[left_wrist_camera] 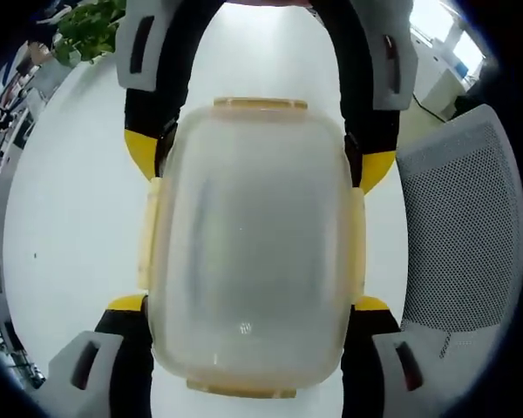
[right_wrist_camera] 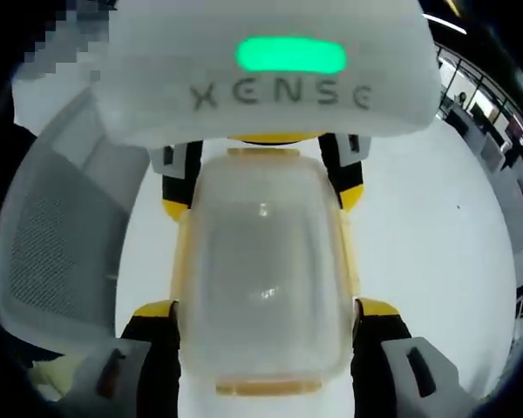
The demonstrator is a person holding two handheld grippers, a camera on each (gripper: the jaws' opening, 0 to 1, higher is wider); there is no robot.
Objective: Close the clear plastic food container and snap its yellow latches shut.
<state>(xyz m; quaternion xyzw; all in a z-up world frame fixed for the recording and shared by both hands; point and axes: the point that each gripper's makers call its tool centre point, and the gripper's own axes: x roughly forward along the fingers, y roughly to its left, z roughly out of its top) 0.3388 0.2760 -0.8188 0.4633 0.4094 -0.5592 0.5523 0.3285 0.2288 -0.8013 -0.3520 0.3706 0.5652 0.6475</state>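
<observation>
- Lying flat under everything is the white table (left_wrist_camera: pixel 78 218), round at its far edge; a grey mesh chair (left_wrist_camera: pixel 466 226) stands just beside it, and a green plant (left_wrist_camera: pixel 91 26) sits at the far side
- the clear plastic food container (left_wrist_camera: pixel 253 244) is between both tools, with its lid on; it also shows in the right gripper view (right_wrist_camera: pixel 261 270)
- the left tool (left_wrist_camera: pixel 248 300) has its jaws spread wide, one on each long side of the container, yellow tips touching it
- the right tool (right_wrist_camera: pixel 266 305) is spread the same way, hugging the container from the other end
- the yellow latches (left_wrist_camera: pixel 260 104) sit along the lid's edges; I cannot tell if they are snapped
</observation>
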